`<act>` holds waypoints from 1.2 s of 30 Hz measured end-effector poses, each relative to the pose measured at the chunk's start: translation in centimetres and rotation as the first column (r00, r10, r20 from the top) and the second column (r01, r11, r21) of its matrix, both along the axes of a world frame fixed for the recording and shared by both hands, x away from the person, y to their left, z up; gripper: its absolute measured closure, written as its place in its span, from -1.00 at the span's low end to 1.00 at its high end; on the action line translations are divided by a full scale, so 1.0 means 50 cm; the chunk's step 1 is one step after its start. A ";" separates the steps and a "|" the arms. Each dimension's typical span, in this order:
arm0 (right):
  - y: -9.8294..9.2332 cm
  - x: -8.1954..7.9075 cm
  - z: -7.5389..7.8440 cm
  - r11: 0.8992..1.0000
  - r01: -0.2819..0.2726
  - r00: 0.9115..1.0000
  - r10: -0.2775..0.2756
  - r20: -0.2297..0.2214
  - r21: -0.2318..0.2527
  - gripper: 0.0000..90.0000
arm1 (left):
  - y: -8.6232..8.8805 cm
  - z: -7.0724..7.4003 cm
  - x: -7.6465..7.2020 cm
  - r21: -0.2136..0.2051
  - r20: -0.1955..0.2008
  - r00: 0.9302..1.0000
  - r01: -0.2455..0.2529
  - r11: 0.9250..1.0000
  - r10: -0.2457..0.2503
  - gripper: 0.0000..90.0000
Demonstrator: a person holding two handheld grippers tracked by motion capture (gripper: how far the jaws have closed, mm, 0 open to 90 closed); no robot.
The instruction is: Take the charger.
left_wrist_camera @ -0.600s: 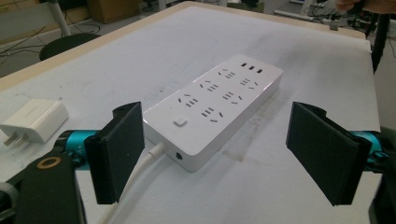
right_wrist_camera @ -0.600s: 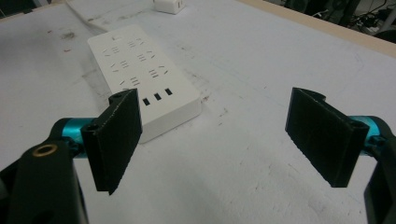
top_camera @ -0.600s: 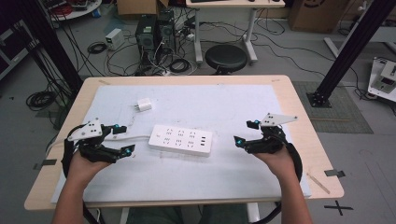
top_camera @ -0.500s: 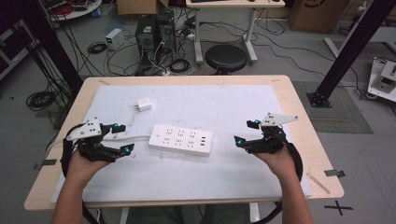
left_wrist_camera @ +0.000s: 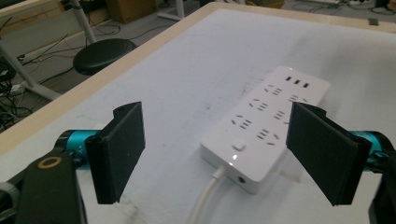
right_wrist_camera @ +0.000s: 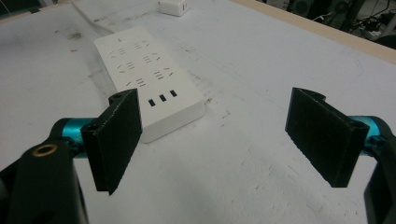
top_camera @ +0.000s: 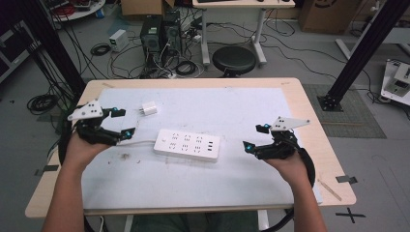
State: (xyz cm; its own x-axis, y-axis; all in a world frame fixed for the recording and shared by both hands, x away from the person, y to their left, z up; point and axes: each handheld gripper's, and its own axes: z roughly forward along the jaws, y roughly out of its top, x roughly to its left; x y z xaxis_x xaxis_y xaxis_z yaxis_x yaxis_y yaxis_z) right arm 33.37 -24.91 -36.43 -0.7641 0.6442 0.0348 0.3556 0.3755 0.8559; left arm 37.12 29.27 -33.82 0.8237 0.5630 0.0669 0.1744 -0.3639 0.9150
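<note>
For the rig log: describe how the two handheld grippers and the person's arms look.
Each gripper, left and right, has a black body, teal joints, flat black ribbed pads, a grey three-cornered plate on top and a black trailing cable. Brass ring near each camera. Forearms bare, no sleeves.

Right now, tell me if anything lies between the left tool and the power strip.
Nothing visible does. The left tool is open, facing the power strip's cord end across bare white mat. The small white charger sits off to the side.

No readable text, label, brand or number appears on the power strip (top_camera: 187, 145), charger (top_camera: 149, 108) or table (top_camera: 309, 116).
</note>
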 end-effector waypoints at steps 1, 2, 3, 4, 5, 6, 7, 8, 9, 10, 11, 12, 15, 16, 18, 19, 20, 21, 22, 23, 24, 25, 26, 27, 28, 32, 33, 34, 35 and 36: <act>0.000 0.000 0.000 1.000 0.000 1.000 0.000 0.000 0.000 -0.58 | 0.001 0.002 0.013 0.015 -0.004 1.000 0.001 1.000 -0.001 -0.56; 0.000 -0.001 -0.001 1.000 0.005 1.000 -0.005 -0.002 0.003 -0.58 | 0.002 0.004 0.033 0.024 -0.013 1.000 -0.004 1.000 0.004 -0.56; 0.000 0.000 -0.003 1.000 0.005 1.000 -0.005 -0.005 0.005 -0.58 | 0.003 0.004 0.049 0.021 -0.017 1.000 -0.011 1.000 0.011 -0.56; 0.001 0.000 -0.005 1.000 0.005 1.000 -0.005 -0.009 0.005 -0.58 | 0.005 0.005 0.064 0.025 -0.021 1.000 -0.015 1.000 0.016 -0.56; 0.005 -0.001 -0.007 1.000 0.004 1.000 -0.004 -0.017 -0.002 -0.58 | 0.006 0.005 0.079 0.027 -0.024 0.999 -0.022 0.999 0.022 -0.56; 0.005 -0.001 -0.007 1.000 0.004 1.000 -0.004 -0.017 -0.002 -0.58 | 0.007 0.004 0.093 0.019 -0.030 0.999 -0.026 0.999 0.026 -0.56; 0.006 -0.001 -0.008 1.000 -0.002 1.000 0.002 -0.019 -0.007 -0.58 | 0.007 0.004 0.120 0.008 -0.028 0.999 -0.024 1.000 0.024 -0.56; 0.006 -0.001 -0.008 1.000 -0.002 1.000 0.002 -0.019 -0.007 -0.58 | 0.007 0.004 0.120 0.008 -0.028 0.999 -0.024 1.000 0.024 -0.56; 0.008 0.000 -0.009 1.000 -0.002 1.000 0.002 -0.025 -0.012 -0.58 | 0.007 0.002 0.134 0.006 -0.021 0.999 -0.032 0.999 0.033 -0.56; 0.008 0.000 -0.009 1.000 -0.002 1.000 0.002 -0.025 -0.012 -0.58 | 0.006 0.000 0.148 0.009 -0.019 0.999 -0.027 1.000 0.027 -0.56; 0.008 0.000 -0.010 1.000 -0.002 1.000 0.002 -0.027 -0.011 -0.58 | 0.004 -0.003 0.162 0.009 -0.025 0.999 -0.026 1.000 0.027 -0.56; 0.009 0.001 -0.011 1.000 -0.001 1.000 0.000 -0.028 -0.014 -0.58 | 0.001 -0.005 0.176 0.021 -0.025 0.999 -0.033 0.999 0.033 -0.56; 0.011 0.004 -0.017 1.000 -0.004 1.000 0.003 -0.031 -0.016 -0.58 | -0.005 -0.018 0.217 0.026 -0.016 0.999 -0.033 0.999 0.033 -0.56; 0.011 0.004 -0.017 1.000 -0.004 1.000 0.003 -0.031 -0.016 -0.58 | -0.007 -0.023 0.230 0.033 -0.017 0.999 -0.030 0.999 0.031 -0.56; 0.013 0.006 -0.023 1.000 -0.003 0.999 0.003 -0.048 -0.015 -0.58 | -0.011 -0.035 0.254 0.044 -0.019 0.999 -0.033 0.998 0.034 -0.56; 0.013 0.008 -0.025 1.000 0.000 0.999 -0.001 -0.047 -0.020 -0.58 | -0.013 -0.043 0.264 0.045 -0.030 0.999 -0.035 0.998 0.036 -0.56; 0.014 0.009 -0.028 1.000 -0.001 0.999 0.000 -0.054 -0.020 -0.58 | -0.013 -0.051 0.275 0.049 -0.039 0.999 -0.031 0.998 0.033 -0.56; 0.014 0.009 -0.029 1.000 -0.002 0.998 0.001 -0.057 -0.021 -0.58 | -0.015 -0.061 0.285 0.052 -0.059 0.998 -0.031 0.998 0.034 -0.56; 0.015 0.009 -0.030 1.000 0.000 0.998 -0.001 -0.058 -0.023 -0.58 | -0.016 -0.072 0.293 0.049 -0.081 0.996 -0.029 0.998 0.033 -0.56; 0.016 0.009 -0.032 1.000 0.000 0.998 -0.001 -0.062 -0.022 -0.58 | -0.017 -0.082 0.302 0.056 -0.092 0.995 -0.023 0.998 0.028 -0.56; 0.016 0.009 -0.032 1.000 0.000 0.998 -0.001 -0.062 -0.022 -0.58 | -0.018 -0.094 0.309 0.060 -0.099 0.995 -0.025 0.998 0.030 -0.56; 0.016 0.010 -0.033 1.000 -0.001 0.998 0.000 -0.063 -0.022 -0.58 | -0.018 -0.106 0.315 0.068 -0.114 0.993 -0.031 0.997 0.038 -0.56; 0.016 0.010 -0.033 1.000 0.001 0.998 -0.002 -0.064 -0.024 -0.58 | -0.018 -0.117 0.321 0.072 -0.129 0.991 -0.029 0.997 0.038 -0.56; 0.016 0.011 -0.035 1.000 0.001 0.998 -0.002 -0.061 -0.023 -0.58 | -0.018 -0.128 0.326 0.081 -0.142 0.989 -0.030 0.996 0.042 -0.56; 0.017 0.011 -0.036 1.000 0.004 0.998 -0.005 -0.065 -0.023 -0.58 | -0.018 -0.148 0.336 0.111 -0.158 0.986 -0.034 0.993 0.051 -0.56; 0.020 0.013 -0.039 1.000 0.004 0.998 -0.005 -0.066 -0.021 -0.58 | -0.025 -0.170 0.342 0.147 -0.174 0.982 -0.041 0.988 0.067 -0.56; 0.022 0.012 -0.040 1.000 0.006 0.997 -0.007 -0.073 -0.023 -0.58 | -0.028 -0.175 0.344 0.168 -0.167 0.983 -0.049 0.985 0.077 -0.56; 0.023 0.012 -0.042 1.000 0.005 0.997 -0.006 -0.071 -0.023 -0.58 | -0.032 -0.186 0.349 0.166 -0.169 0.983 -0.050 0.985 0.078 -0.56; 0.023 0.012 -0.042 1.000 0.005 0.997 -0.006 -0.071 -0.023 -0.58 | -0.032 -0.186 0.349 0.166 -0.169 0.983 -0.050 0.985 0.078 -0.56; 0.023 0.014 -0.045 1.000 0.004 0.997 -0.005 -0.072 -0.021 -0.58 | -0.033 -0.189 0.350 0.169 -0.169 0.982 -0.055 0.984 0.084 -0.56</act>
State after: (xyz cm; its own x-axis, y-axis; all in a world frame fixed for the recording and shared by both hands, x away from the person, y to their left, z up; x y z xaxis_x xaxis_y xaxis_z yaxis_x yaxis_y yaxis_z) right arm 34.05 -23.78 -38.68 -0.7572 0.6487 0.0763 0.4178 0.3912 0.8200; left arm 54.63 27.62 -43.27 0.7901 0.6126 0.0210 0.3560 -0.4865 0.7979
